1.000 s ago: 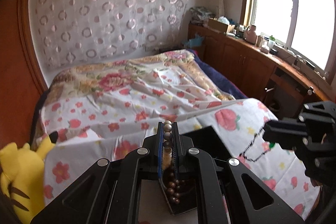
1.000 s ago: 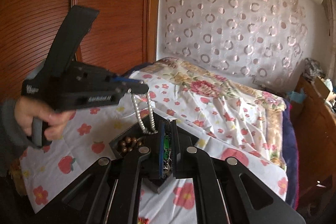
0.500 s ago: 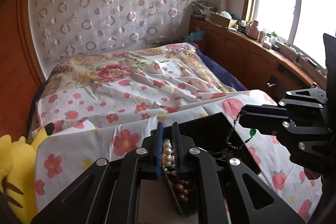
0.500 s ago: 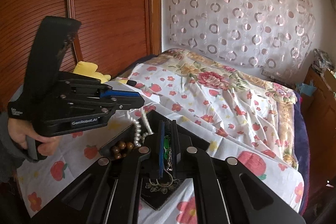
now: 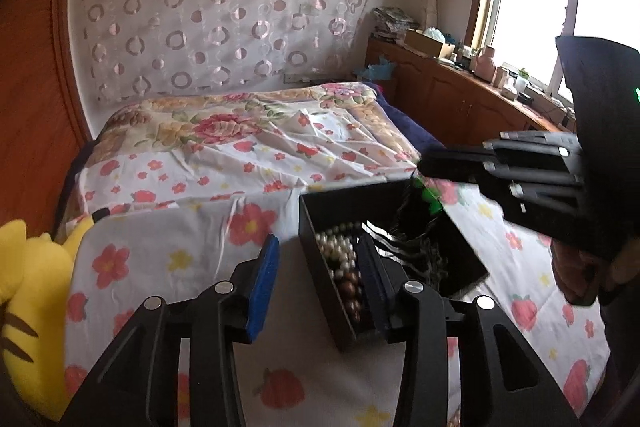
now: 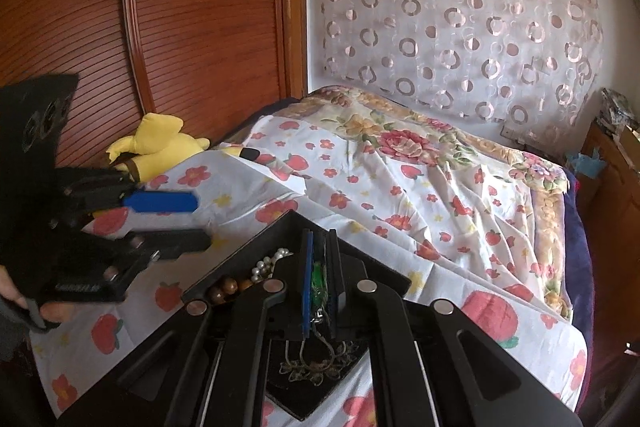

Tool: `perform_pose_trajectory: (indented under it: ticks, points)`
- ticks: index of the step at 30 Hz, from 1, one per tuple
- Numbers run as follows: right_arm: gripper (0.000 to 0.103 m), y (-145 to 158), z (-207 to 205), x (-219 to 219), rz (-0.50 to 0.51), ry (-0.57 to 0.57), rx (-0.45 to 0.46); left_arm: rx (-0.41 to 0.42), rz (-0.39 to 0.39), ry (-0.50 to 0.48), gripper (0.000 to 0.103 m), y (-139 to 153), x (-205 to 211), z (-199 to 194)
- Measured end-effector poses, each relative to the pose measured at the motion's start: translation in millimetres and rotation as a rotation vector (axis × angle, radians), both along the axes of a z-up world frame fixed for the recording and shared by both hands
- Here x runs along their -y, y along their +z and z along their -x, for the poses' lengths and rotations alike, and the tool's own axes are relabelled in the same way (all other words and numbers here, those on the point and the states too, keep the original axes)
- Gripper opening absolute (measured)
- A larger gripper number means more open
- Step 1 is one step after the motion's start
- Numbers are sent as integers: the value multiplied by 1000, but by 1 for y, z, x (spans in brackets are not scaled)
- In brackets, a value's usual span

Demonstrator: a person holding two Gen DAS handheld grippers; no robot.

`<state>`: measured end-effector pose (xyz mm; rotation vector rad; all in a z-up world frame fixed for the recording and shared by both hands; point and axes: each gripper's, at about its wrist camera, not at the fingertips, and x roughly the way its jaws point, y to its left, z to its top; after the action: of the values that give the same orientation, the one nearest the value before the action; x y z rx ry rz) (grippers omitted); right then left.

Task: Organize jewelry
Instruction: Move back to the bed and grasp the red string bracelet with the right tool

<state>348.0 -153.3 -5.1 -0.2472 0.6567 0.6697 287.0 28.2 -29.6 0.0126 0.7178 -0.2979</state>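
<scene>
A black jewelry box (image 5: 348, 189) (image 6: 256, 239) rests on the flowered bed sheet. A white pearl string (image 5: 336, 251) (image 6: 268, 265) and a brown bead string (image 5: 352, 287) (image 6: 226, 287) lie in it. My left gripper (image 5: 318, 241) (image 6: 202, 223) hangs just left of the box. Its jaws are opening and nothing is between them. My right gripper (image 6: 320, 239) (image 5: 420, 167) is over the box, shut on a green bead necklace (image 6: 319, 281) (image 5: 430, 197). The necklace's dark chain and flower pendant (image 6: 316, 367) trail down into the box.
A yellow plush toy (image 5: 24, 291) (image 6: 160, 143) lies at the bed's left edge by the wooden wardrobe (image 6: 180, 27). A wooden sideboard (image 5: 460, 99) with small items runs under the window. A hand (image 5: 576, 279) holds the right gripper's handle.
The left gripper opened and let go of the pearl and brown bead strings, which now lie in the box; it drew down and to the box's left. The right gripper sank over the box with the green necklace.
</scene>
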Motion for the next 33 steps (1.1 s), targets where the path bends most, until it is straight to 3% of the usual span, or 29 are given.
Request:
perform_pose_trajectory:
  ticks: [4, 11, 18, 21, 25, 27, 29, 33]
  points:
    - [9, 1, 6, 6, -3, -16, 1, -15, 9, 6, 39, -9, -2, 15]
    - [9, -14, 56, 41, 9, -45, -27, -57, 21, 2, 39, -28, -3, 50]
    - [9, -51, 103, 71, 51, -73, -108, -87, 32, -16, 40, -43, 6, 88]
    - [9, -68, 112, 75, 80, -76, -154, -86, 36, -20, 49, -47, 9, 100]
    - [9, -84, 118, 74, 69, -77, -206, -95, 31, -24, 49, -51, 14, 111]
    - [26, -88, 120, 74, 57, -70, -223, -98, 28, -26, 50, -53, 16, 116]
    - [36, -92, 122, 71, 60, -61, -239, -103, 25, -31, 51, -55, 18, 122]
    - [33, -97, 125, 65, 110, -65, -234, -106, 6, -39, 52, -57, 22, 132]
